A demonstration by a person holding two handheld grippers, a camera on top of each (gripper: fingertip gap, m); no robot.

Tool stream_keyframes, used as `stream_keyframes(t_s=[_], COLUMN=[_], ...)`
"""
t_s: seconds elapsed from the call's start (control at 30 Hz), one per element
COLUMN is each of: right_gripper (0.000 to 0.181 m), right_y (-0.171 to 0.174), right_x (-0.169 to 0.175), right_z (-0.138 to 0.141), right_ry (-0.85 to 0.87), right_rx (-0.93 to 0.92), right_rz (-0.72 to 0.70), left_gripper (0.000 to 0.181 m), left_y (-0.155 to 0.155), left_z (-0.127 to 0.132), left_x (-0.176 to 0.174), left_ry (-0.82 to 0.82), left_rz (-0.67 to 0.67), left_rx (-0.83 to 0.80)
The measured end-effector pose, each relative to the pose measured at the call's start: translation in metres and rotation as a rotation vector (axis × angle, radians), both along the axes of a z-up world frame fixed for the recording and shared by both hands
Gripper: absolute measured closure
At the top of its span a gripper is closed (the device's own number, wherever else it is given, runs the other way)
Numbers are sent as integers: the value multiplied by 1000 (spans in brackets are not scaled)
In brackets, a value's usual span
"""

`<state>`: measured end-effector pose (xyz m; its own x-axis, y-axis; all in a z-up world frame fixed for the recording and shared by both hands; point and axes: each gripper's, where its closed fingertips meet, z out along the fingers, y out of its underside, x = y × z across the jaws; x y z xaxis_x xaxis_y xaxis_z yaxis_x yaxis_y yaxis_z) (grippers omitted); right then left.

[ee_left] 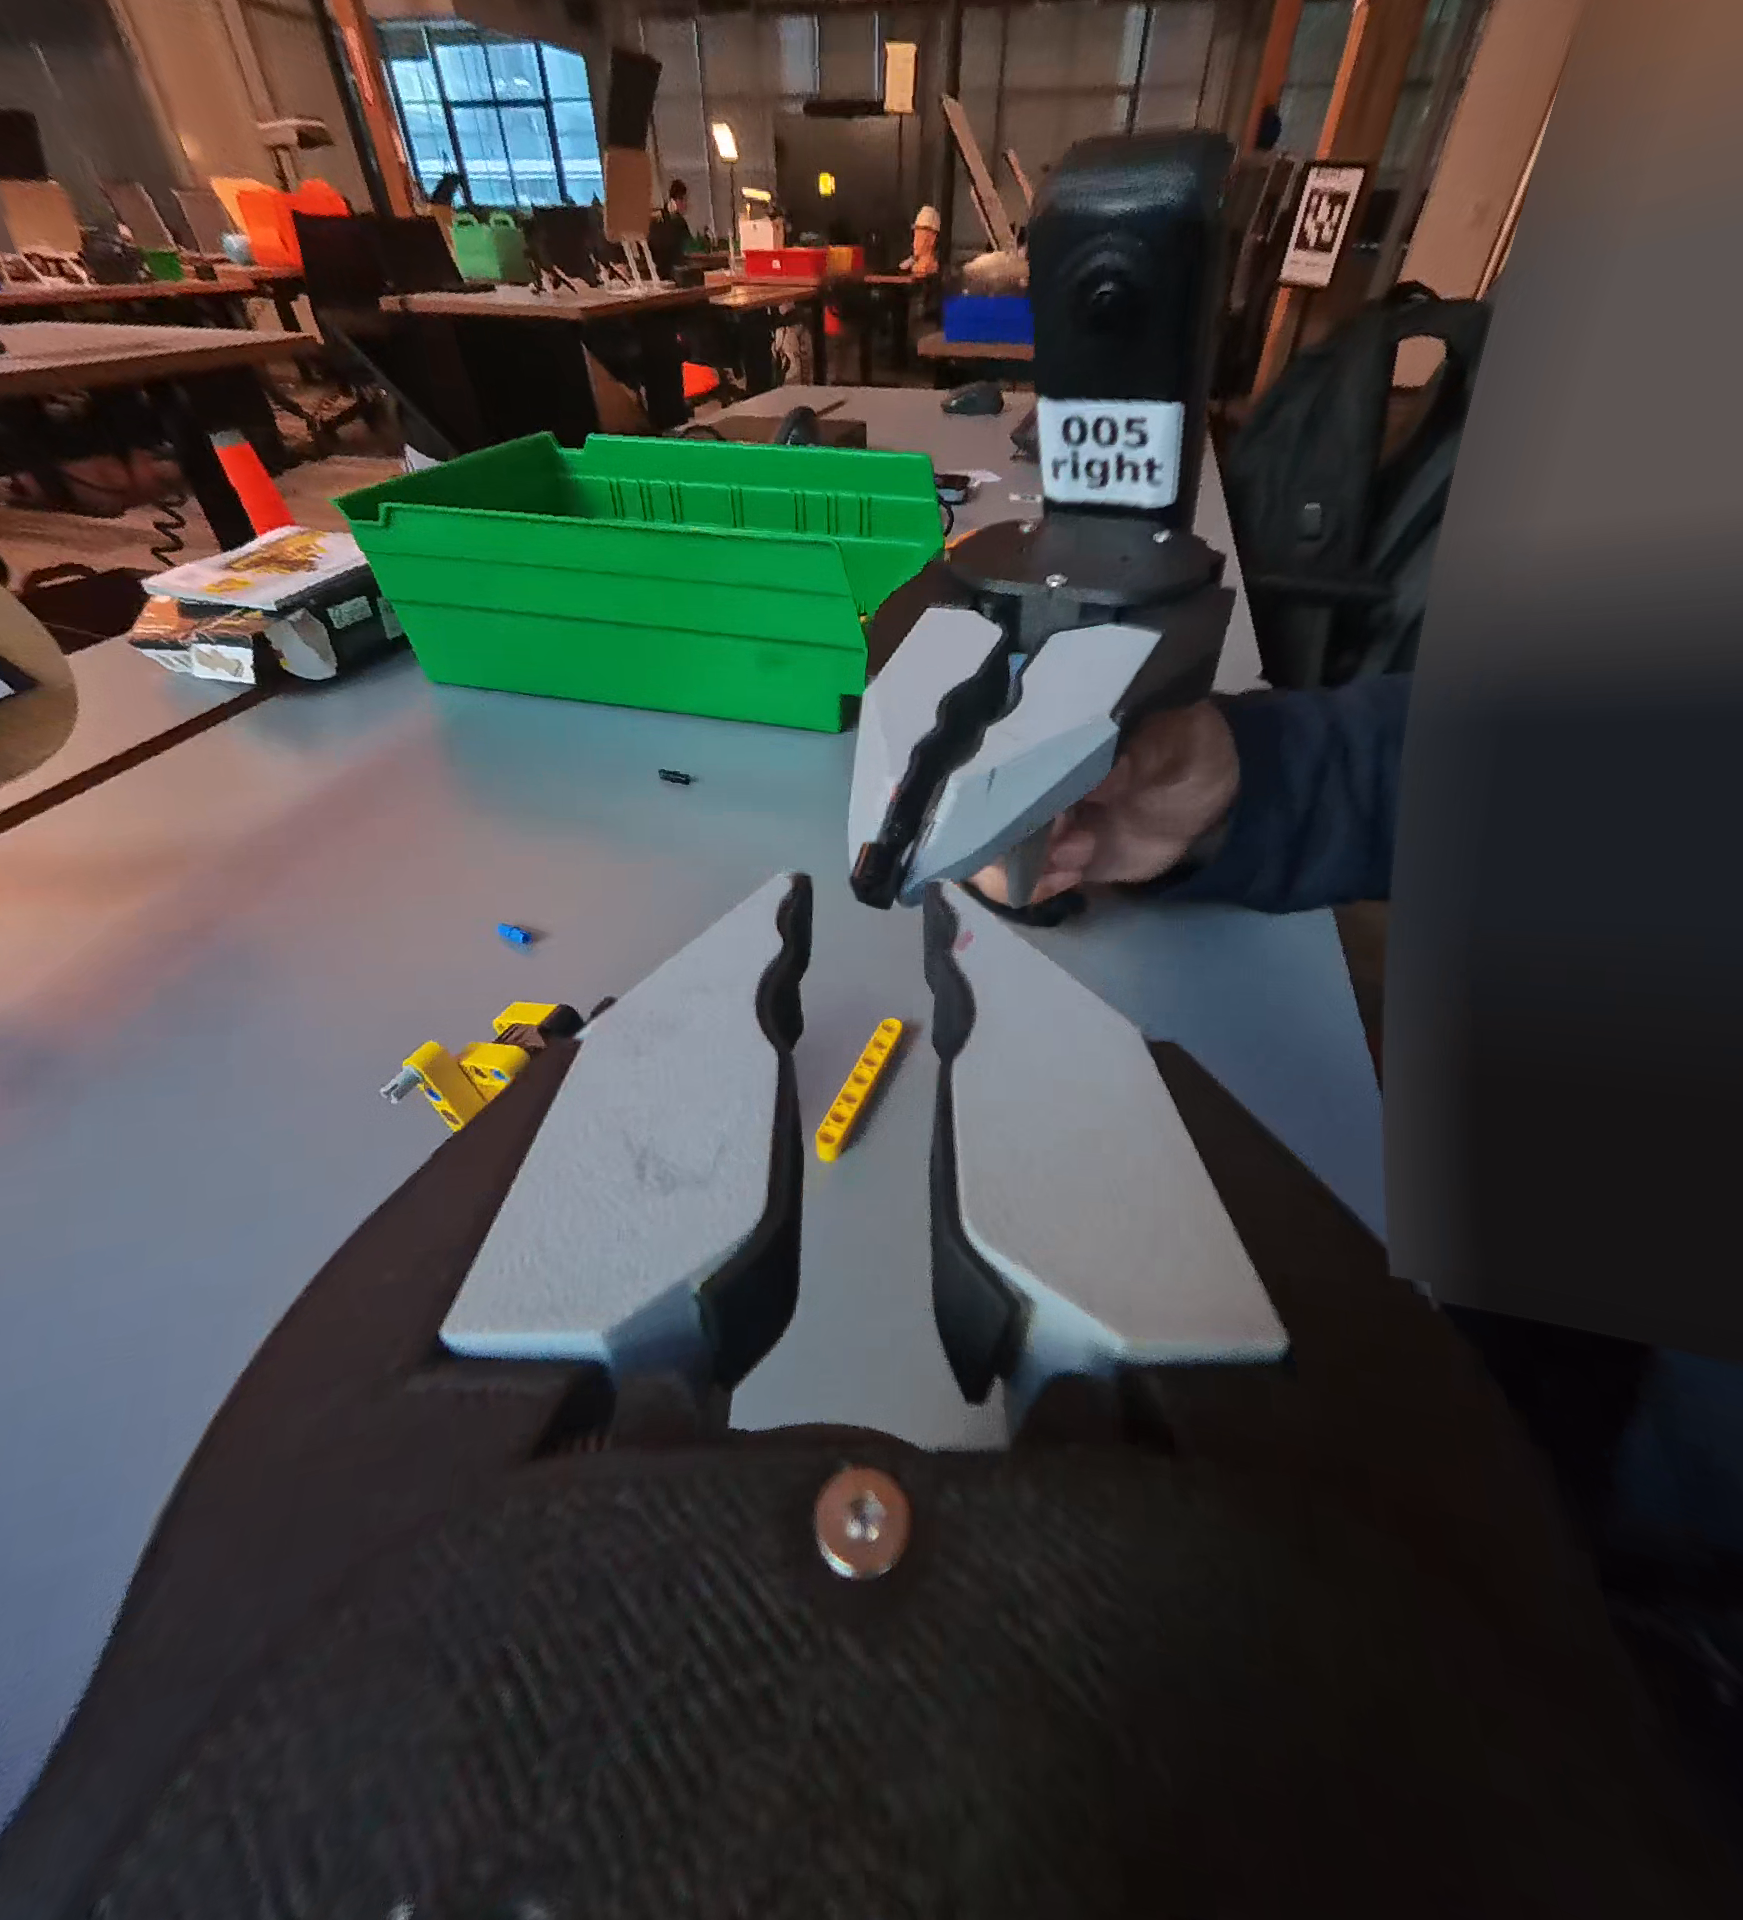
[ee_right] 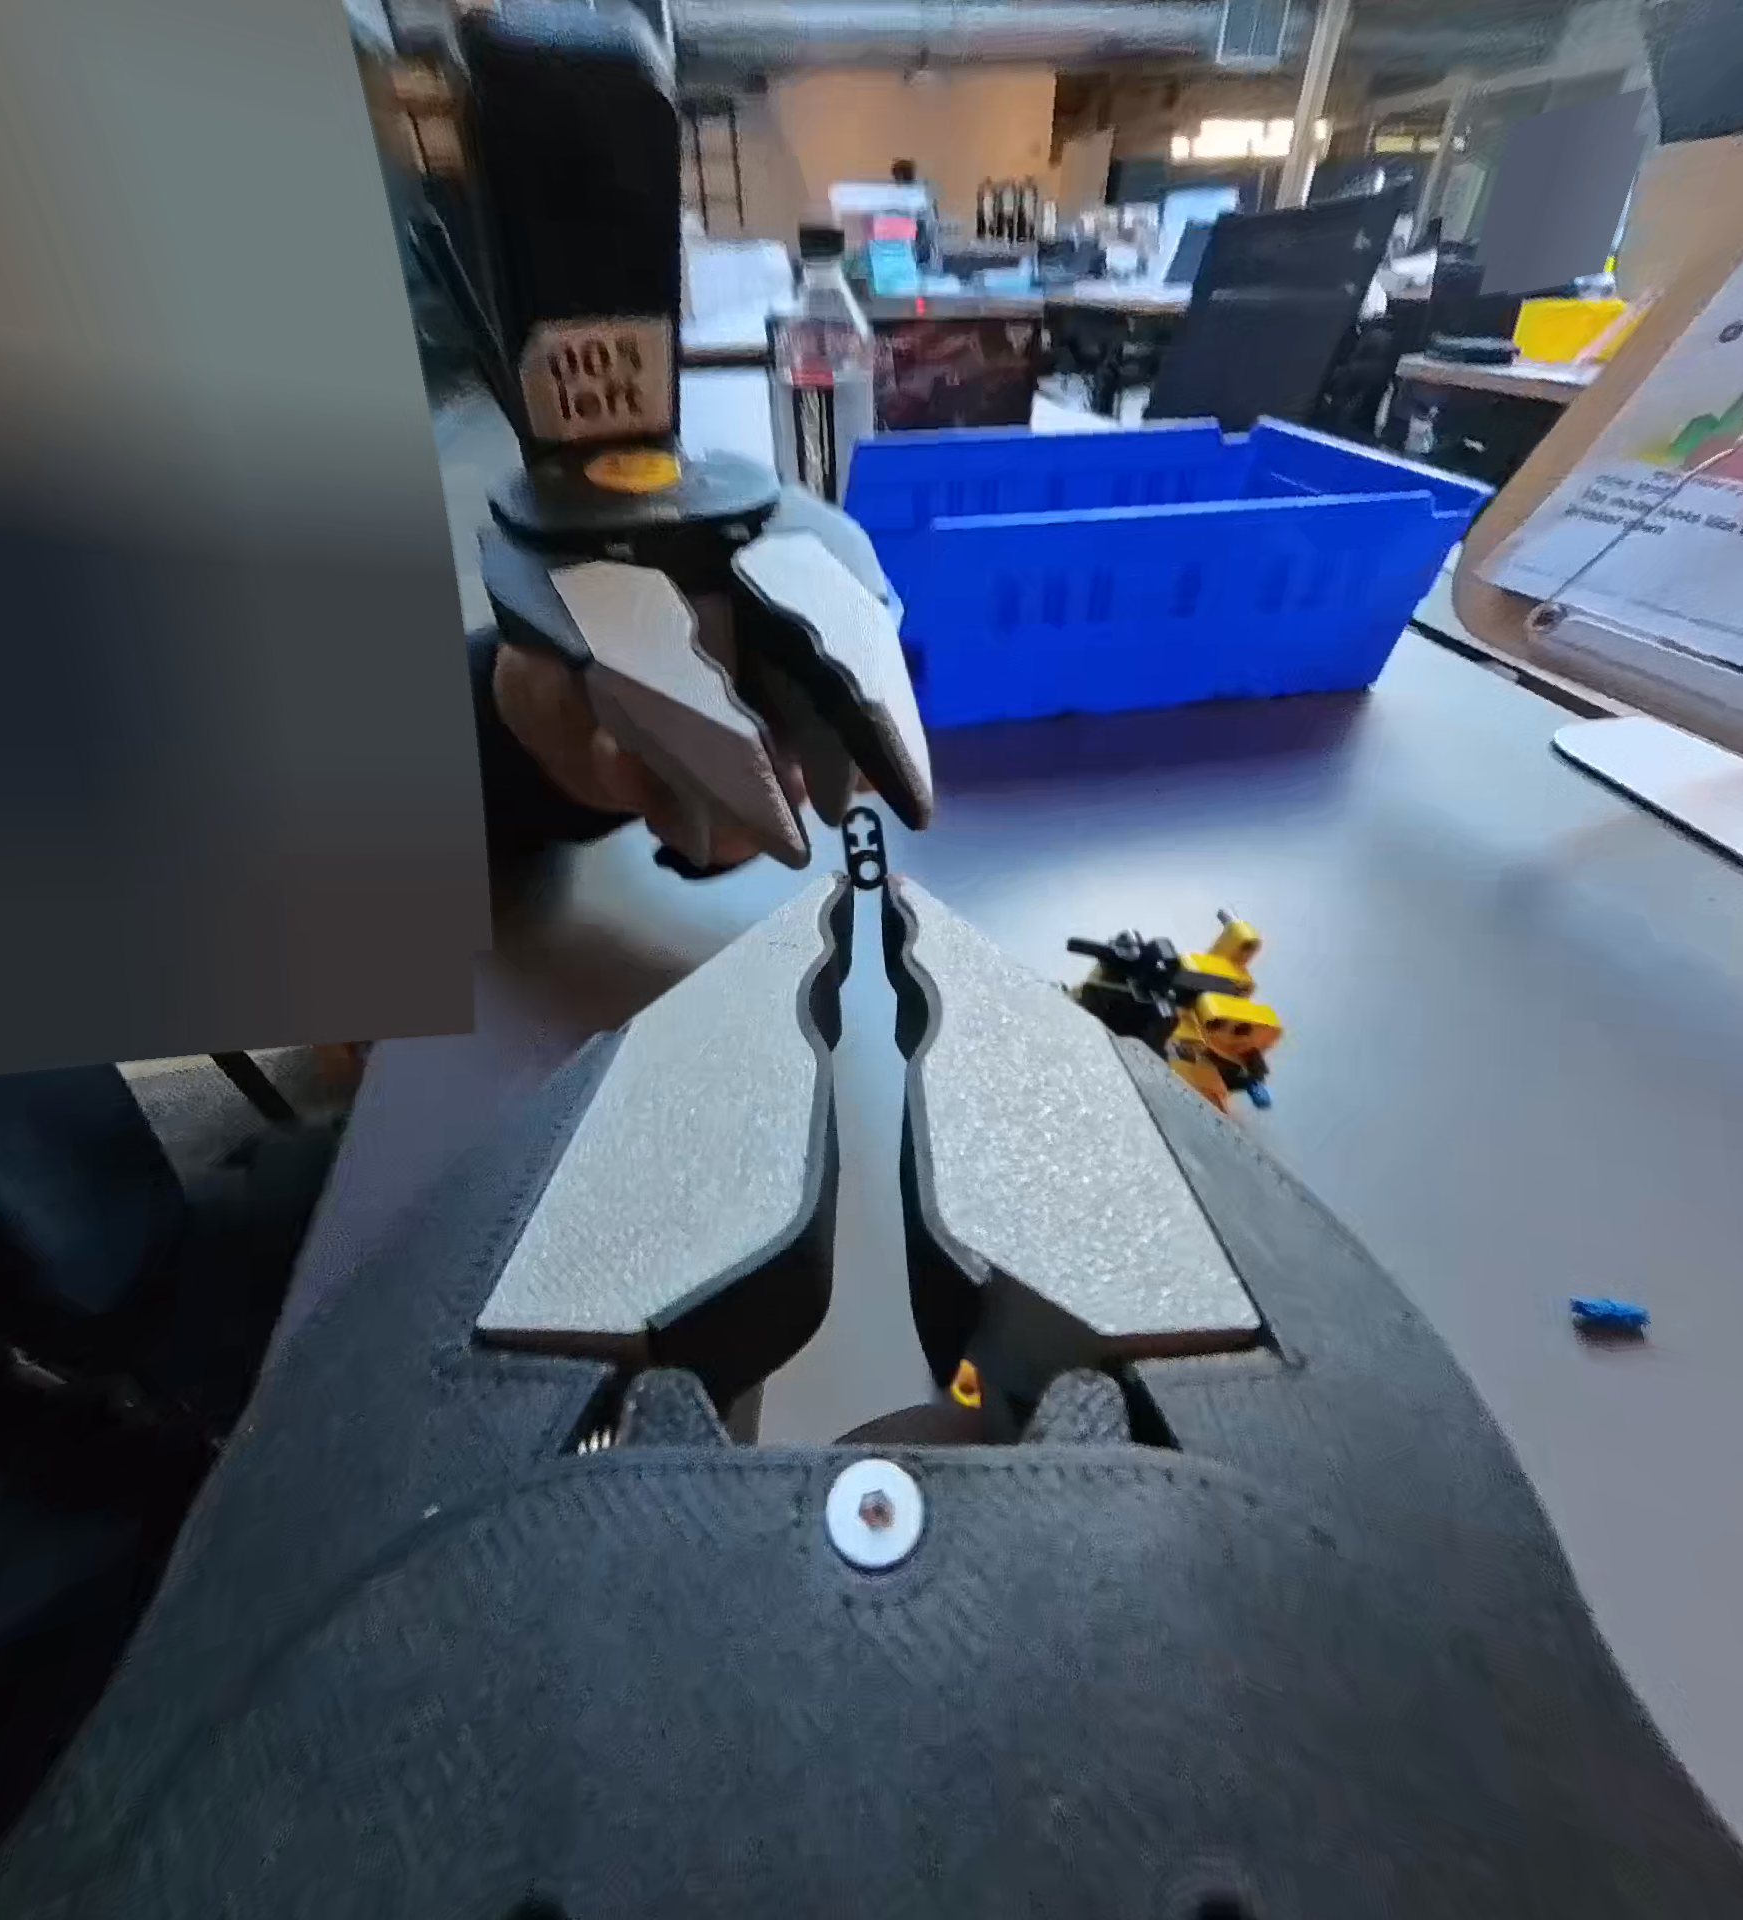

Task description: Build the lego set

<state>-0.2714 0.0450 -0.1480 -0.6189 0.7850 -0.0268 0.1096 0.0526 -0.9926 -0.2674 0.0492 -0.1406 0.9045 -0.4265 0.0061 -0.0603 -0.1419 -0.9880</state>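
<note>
Right gripper (ee_right: 867, 883), fingers nearly closed, pinches the lower end of a small black connector (ee_right: 864, 844) at the very fingertips; most of the piece stands clear above them. Left gripper (ee_right: 859, 831), empty and parted to a moderate gap, faces the connector tip to tip, its fingertips on either side of the piece's upper end without visibly touching it.

Risks, as judged. The grip is shallow, at the tips only: a nudge from the left gripper, or closing it off-centre, could twist the connector or flick it out, and so small and dark a piece would be hard to find. If the right gripper lets go before the left has closed, the piece drops to the table (ee_left: 223, 1039). The two sets of fingertips may also collide and spoil the alignment.

Positions relative to the connector. A yellow beam (ee_left: 859, 1089) lies on the table below, seen between the left gripper's fingers. The yellow-and-black assembly (ee_right: 1184, 1003) lies near, to the right in the right wrist view. A blue pin (ee_left: 514, 934) lies beyond the assembly, and a black pin (ee_left: 675, 775) lies towards the green bin (ee_left: 638, 613). The blue bin (ee_right: 1147, 582) stands on the opposite side, behind the left gripper.

Counts: two grippers, one connector, one beam, one assembly, two loose pins, two bins.
</note>
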Motion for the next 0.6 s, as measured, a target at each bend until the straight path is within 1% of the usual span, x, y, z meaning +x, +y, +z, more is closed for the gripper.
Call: stream_keyframes(t_s=[0.1,0.13,0.2,0.23,0.3,0.47,0.6], right_gripper=[178,178,178,178,179,180,180], right_y=[0,-2,-7,-9,-9,-6,-5], right_x=[0,1,3,4,6,7,6], right_z=[-15,-17,-23,-26,-32,-41,-48], right_ry=[-15,-7,-9,-9,-12,-24,-32], right_rx=[178,226,288,315,366,437,495], right_rz=[-30,-34,-17,-11,-4,-10,-21], left_gripper=[172,170,174,177,178,172,165], left_y=[-1,-2,-2,-2,-3,-4,-1], left_z=[-14,-23,-39,-43,-47,-52,-55], left_x=[3,5,6,7,9,12,9], left_ry=[88,125,203,233,275,304,344], left_rz=[-18,-31,-38,-40,-52,-68,-38], left_rx=[-46,-83,-134,-136,-136,-151,-147])
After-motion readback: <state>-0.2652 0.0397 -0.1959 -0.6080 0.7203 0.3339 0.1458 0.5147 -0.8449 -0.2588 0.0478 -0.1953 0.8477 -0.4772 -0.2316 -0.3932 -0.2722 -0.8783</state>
